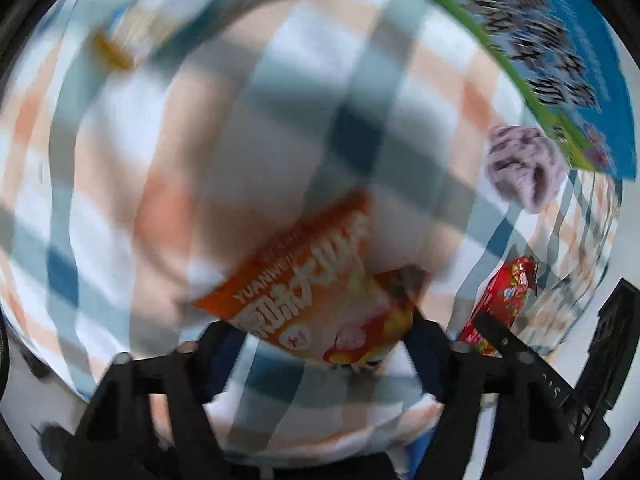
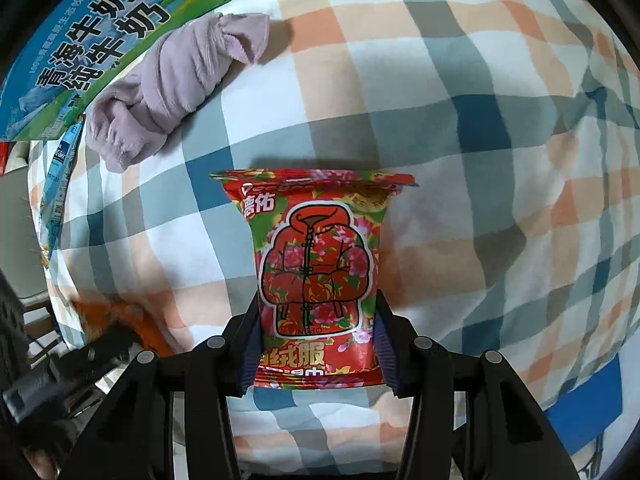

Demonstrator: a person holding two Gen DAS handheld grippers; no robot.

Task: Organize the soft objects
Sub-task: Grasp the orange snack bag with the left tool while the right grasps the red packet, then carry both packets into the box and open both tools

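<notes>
My right gripper point(image 2: 316, 340) is shut on a red flowered tissue pack point(image 2: 316, 264) and holds it upright over the plaid quilt point(image 2: 480, 160). My left gripper point(image 1: 320, 344) is shut on an orange tissue pack point(image 1: 308, 284), tilted, in a blurred view. The red pack point(image 1: 504, 300) and the right gripper show at the right of the left wrist view. A rolled lilac fleece cloth point(image 2: 172, 80) lies on the quilt at the upper left, beside the milk carton box; it also shows in the left wrist view point(image 1: 524, 164).
A blue and green milk carton box point(image 2: 92, 40) stands at the quilt's far left edge, also in the left wrist view point(image 1: 560, 48). A light blue packet point(image 2: 60, 168) lies at the left edge. A blue surface point(image 2: 584, 400) shows past the quilt at lower right.
</notes>
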